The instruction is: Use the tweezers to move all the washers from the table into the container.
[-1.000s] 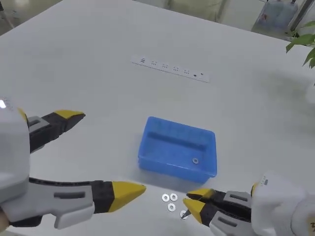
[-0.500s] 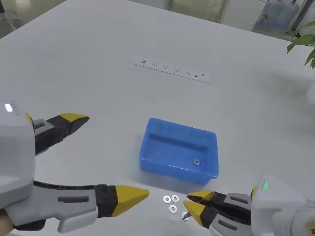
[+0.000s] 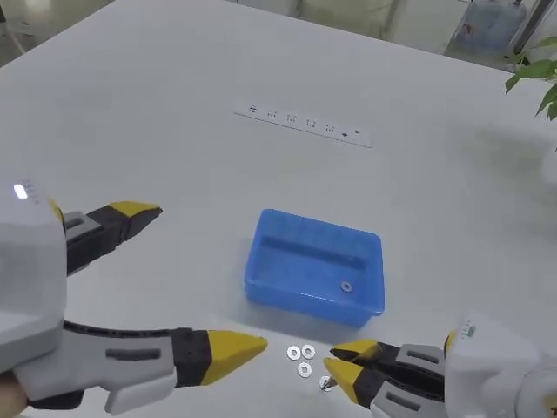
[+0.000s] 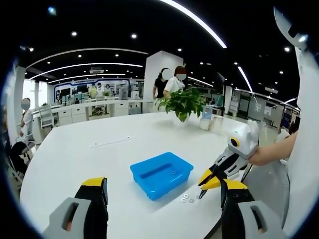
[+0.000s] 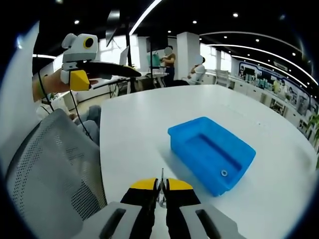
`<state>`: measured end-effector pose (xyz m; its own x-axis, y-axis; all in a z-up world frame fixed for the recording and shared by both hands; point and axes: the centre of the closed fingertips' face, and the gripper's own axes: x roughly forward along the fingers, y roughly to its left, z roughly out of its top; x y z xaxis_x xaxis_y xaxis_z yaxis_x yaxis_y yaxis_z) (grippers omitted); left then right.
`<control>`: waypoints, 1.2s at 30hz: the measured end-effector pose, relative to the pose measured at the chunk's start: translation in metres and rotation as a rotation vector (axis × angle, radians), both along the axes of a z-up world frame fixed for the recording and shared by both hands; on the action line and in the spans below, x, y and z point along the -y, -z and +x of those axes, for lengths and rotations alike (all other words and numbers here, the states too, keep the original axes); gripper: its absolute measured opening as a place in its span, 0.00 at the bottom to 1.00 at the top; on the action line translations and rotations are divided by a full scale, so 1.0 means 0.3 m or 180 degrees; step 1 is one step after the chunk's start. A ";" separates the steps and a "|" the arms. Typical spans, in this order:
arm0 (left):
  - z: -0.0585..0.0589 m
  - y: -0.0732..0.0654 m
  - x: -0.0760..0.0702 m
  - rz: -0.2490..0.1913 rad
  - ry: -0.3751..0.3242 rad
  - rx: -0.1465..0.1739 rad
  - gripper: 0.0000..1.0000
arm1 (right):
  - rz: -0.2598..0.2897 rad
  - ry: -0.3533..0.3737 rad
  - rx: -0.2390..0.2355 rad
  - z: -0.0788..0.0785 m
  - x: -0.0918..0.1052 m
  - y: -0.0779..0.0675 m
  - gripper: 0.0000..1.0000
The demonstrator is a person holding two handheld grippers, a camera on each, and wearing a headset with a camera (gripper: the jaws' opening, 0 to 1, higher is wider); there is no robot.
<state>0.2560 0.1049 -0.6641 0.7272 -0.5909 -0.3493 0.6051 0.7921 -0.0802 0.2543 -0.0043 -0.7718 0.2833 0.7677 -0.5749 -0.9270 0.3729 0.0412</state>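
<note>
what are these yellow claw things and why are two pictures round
A person holds a tool with two yellow-tipped jaws in each hand. The square picture comes from a headset camera looking down; the round ones come from a camera on each tool. The left gripper is open and holds nothing. The right gripper is shut on thin tweezers, near the washers on the white table. Beside them stands a blue container with one washer inside. Farther off lies a power strip.
</note>
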 end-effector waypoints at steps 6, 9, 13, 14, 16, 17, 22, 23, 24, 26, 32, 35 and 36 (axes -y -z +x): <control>0.000 -0.004 0.000 -0.0003 -0.0005 0.0012 0.95 | -0.0025 -0.0038 -0.0014 -0.016 -0.018 0.008 0.03; 0.002 -0.013 -0.001 -0.0039 -0.0014 0.0041 0.95 | -0.0070 -0.0007 -0.0028 -0.013 -0.016 0.023 0.04; 0.001 -0.011 -0.008 -0.0024 -0.0017 0.0025 0.95 | -0.0087 0.0053 -0.0057 -0.008 0.000 0.032 0.04; 0.000 -0.011 -0.011 -0.0021 -0.0018 0.0028 0.95 | -0.0073 0.0072 -0.0061 -0.006 0.003 0.032 0.04; -0.001 -0.009 -0.014 -0.0021 -0.0029 0.0025 0.95 | -0.0065 0.0097 -0.0067 -0.002 0.009 0.031 0.04; -0.002 -0.007 -0.015 -0.0022 -0.0030 0.0022 0.95 | -0.0070 0.0104 -0.0063 -0.001 0.011 0.032 0.04; -0.002 0.000 -0.014 -0.0012 -0.0030 0.0004 0.95 | -0.0105 0.0078 -0.0041 0.000 0.010 0.032 0.03; -0.002 0.000 -0.011 -0.0014 -0.0025 0.0005 0.95 | -0.0117 0.0073 -0.0032 0.000 0.009 0.032 0.03; -0.002 -0.001 -0.010 -0.0015 -0.0024 0.0006 0.95 | -0.0127 0.0069 -0.0027 0.000 0.007 0.032 0.03; -0.001 -0.004 -0.008 -0.0021 -0.0024 0.0018 0.95 | -0.0150 0.0067 -0.0021 0.002 0.007 0.032 0.03; -0.002 0.003 -0.009 -0.0011 -0.0025 0.0001 0.95 | -0.0173 0.0037 0.0010 0.006 0.008 0.026 0.04; -0.004 0.005 -0.011 -0.0012 -0.0028 -0.0005 0.95 | -0.0195 0.0047 0.0006 0.011 0.012 0.028 0.04; -0.004 0.006 -0.012 -0.0014 -0.0030 -0.0008 0.95 | -0.0193 0.0047 -0.0008 0.010 0.012 0.029 0.04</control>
<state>0.2549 0.1086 -0.6658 0.7319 -0.5856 -0.3486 0.5974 0.7974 -0.0853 0.2572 -0.0080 -0.7806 0.2926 0.7272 -0.6209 -0.9213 0.3883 0.0206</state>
